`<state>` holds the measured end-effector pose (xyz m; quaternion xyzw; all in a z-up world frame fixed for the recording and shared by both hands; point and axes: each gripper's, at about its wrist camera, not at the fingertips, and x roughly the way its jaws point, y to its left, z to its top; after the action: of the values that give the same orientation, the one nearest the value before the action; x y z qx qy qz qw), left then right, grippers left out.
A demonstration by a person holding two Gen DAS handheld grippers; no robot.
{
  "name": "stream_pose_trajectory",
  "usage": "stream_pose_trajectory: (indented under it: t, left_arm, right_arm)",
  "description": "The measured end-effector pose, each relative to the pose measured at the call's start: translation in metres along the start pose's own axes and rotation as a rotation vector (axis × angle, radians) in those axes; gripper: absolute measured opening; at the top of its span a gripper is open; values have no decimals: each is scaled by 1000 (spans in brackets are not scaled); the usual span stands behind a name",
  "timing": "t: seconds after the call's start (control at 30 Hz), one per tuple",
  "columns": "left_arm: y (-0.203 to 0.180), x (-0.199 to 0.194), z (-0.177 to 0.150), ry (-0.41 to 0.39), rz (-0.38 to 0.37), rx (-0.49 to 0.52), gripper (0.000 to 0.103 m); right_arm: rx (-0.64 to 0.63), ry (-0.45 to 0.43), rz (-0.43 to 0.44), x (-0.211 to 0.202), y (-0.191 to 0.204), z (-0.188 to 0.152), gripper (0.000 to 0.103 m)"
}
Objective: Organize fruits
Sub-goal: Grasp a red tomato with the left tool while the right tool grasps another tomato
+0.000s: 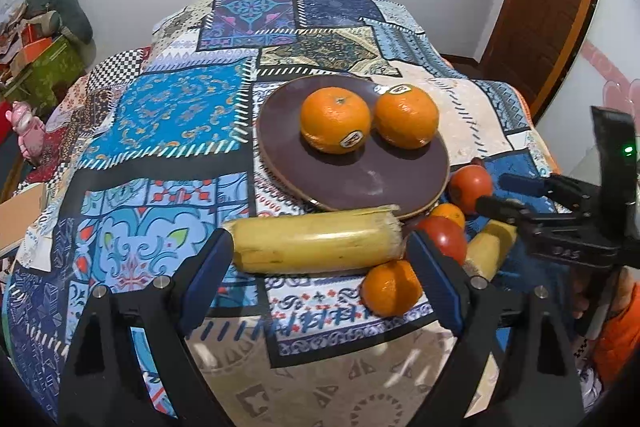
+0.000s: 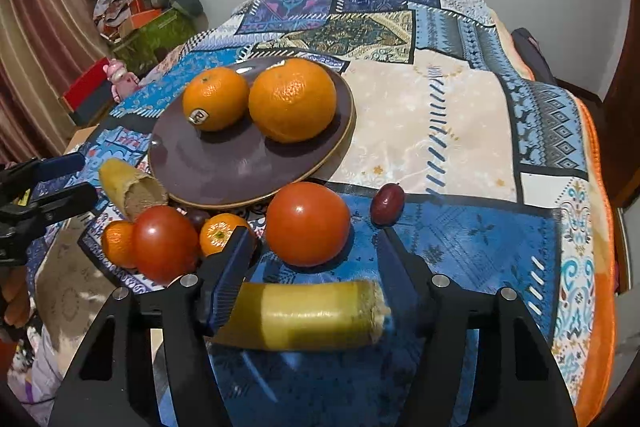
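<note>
A dark purple plate (image 1: 360,179) (image 2: 224,167) on the patchwork cloth holds two large oranges (image 1: 335,119) (image 2: 292,99). In front of it lie two red tomatoes (image 2: 308,223) (image 2: 166,243), two small oranges (image 2: 220,233) (image 1: 392,287) and a dark red small fruit (image 2: 387,205). One yellow cut stalk piece (image 1: 316,241) lies crosswise between the open fingertips of my left gripper (image 1: 320,239) (image 2: 88,175). A second yellow piece (image 2: 308,315) (image 1: 490,247) lies low between the fingers of my right gripper (image 2: 316,235) (image 1: 491,193); a gap shows at its right end.
The patchwork cloth (image 2: 420,131) covers the table and drops off at the right over an orange blanket edge (image 2: 600,267). Cluttered boxes (image 1: 44,67) and a pink toy (image 1: 28,135) stand beyond the left edge. A person's orange sleeve (image 1: 616,339) shows at the lower right.
</note>
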<state>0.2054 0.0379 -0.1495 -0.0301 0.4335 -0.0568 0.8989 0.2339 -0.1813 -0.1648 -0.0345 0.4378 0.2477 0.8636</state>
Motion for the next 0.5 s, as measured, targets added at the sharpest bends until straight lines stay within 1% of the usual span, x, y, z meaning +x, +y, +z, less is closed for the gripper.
stream_pose_trajectory:
  t: [0.03, 0.1, 0.13, 0.2, 0.23, 0.3, 0.4, 0.5]
  left_arm:
    - [-1, 0, 1, -5, -9, -4, 87]
    - [-4, 1, 4, -10, -22, -4, 79]
    - [-6, 2, 5, -11, -25, 1, 77]
    - [-11, 3, 7, -14, -26, 16, 67]
    - [-13, 3, 8, -16, -25, 23, 66]
    - [-18, 4, 8, -21, -26, 38, 58]
    - [-23, 5, 8, -18, -38, 51, 54]
    - [-27, 7, 7, -10, -54, 51, 53]
  right_arm:
    - [-3, 1, -2, 2, 0, 0, 60]
    - [-11, 5, -4, 4, 1, 1, 60]
    - [-12, 7, -7, 6, 2, 2, 60]
    - [-14, 14, -7, 9, 2, 2, 58]
    - [-13, 16, -7, 12, 1, 2, 56]
    - [-9, 24, -1, 15, 1, 2, 53]
    - [6, 29, 16, 18, 2, 0, 47]
    - [6, 24, 15, 19, 3, 0, 46]
